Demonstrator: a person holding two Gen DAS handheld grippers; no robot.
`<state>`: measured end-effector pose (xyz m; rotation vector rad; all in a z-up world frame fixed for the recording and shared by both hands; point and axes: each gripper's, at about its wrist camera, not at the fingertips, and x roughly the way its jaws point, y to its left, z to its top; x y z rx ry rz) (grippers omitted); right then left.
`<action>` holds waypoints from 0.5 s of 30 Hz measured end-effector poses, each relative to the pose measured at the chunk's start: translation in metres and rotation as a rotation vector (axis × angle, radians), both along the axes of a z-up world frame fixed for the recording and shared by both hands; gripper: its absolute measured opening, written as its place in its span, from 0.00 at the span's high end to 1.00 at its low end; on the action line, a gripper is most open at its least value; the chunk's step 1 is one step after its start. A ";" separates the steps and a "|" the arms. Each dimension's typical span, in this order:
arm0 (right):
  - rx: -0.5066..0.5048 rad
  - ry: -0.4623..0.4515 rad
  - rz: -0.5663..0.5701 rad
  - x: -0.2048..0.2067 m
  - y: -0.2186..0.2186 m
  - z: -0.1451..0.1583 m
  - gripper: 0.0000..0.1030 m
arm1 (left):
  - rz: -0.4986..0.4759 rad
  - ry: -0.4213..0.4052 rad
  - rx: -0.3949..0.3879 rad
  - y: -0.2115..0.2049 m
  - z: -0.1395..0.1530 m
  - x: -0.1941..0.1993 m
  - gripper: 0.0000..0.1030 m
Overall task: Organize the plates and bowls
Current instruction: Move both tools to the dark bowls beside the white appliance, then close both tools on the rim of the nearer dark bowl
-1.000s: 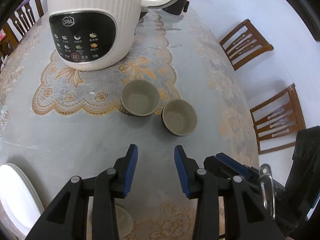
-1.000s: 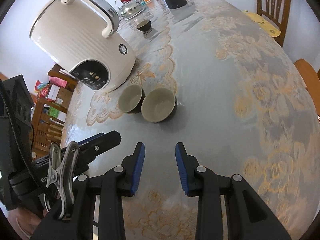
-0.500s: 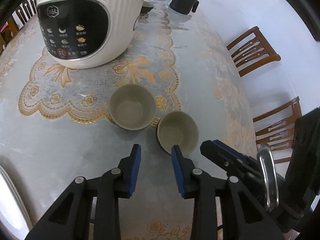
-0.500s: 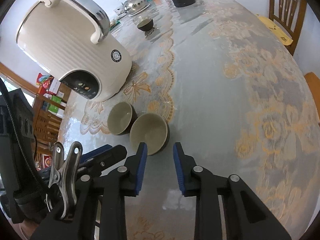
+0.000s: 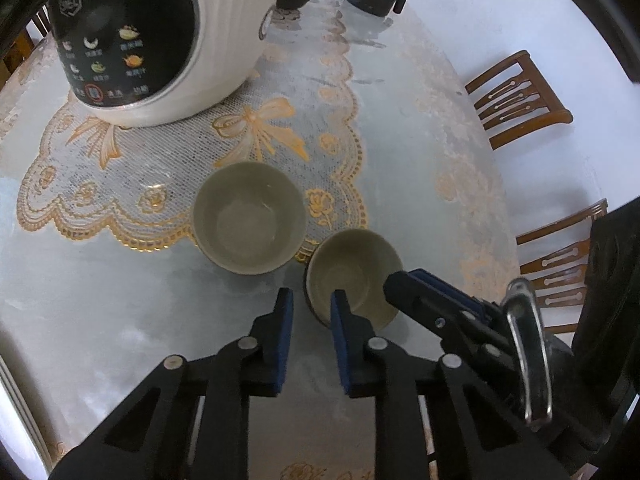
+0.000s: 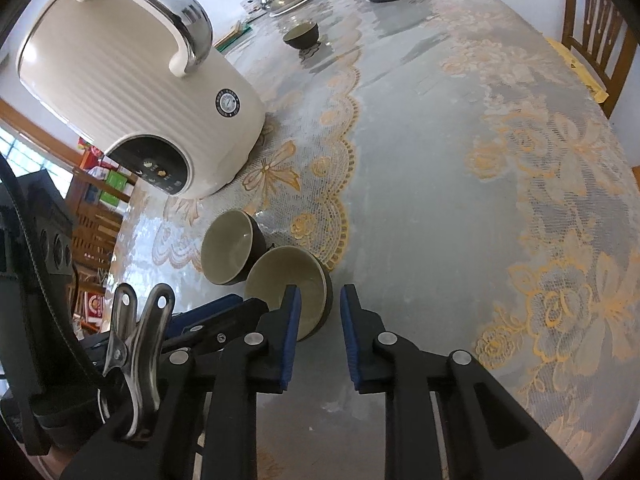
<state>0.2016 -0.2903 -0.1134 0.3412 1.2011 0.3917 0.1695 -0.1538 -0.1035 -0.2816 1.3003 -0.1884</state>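
While both grippers close in on the same dish, a long table (image 6: 440, 184) under a lace-patterned cover fills the scene, with a white rice cooker (image 5: 168, 40) standing at its far left on a lace mat (image 5: 120, 176). Near its front edge sit two dark bowls with pale green insides, upright and almost touching — the left bowl (image 5: 248, 222) on the mat's fringe, the right bowl (image 5: 354, 276) just off it. The left gripper (image 5: 311, 312) hangs with jaws parted, its right pad inside that bowl's near rim and its left pad outside; the right gripper (image 6: 320, 312) is likewise open, straddling the rim from the other side. Neither grips anything yet. Glazed pottery of this sort is likely stiff, slick and breakable — the rim wall, pinched between the pads, looks the soundest hold for stacking one bowl inside the other.
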 end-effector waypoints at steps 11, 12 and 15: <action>0.024 0.016 0.024 0.004 -0.001 -0.010 0.80 | 0.019 0.008 0.003 0.000 -0.006 -0.001 0.86; 0.025 0.017 0.027 0.005 -0.001 -0.011 0.80 | 0.020 0.010 0.003 0.000 -0.006 -0.001 0.87; 0.039 0.025 0.036 0.006 0.001 -0.015 0.83 | 0.021 0.010 -0.003 0.000 -0.007 -0.001 0.89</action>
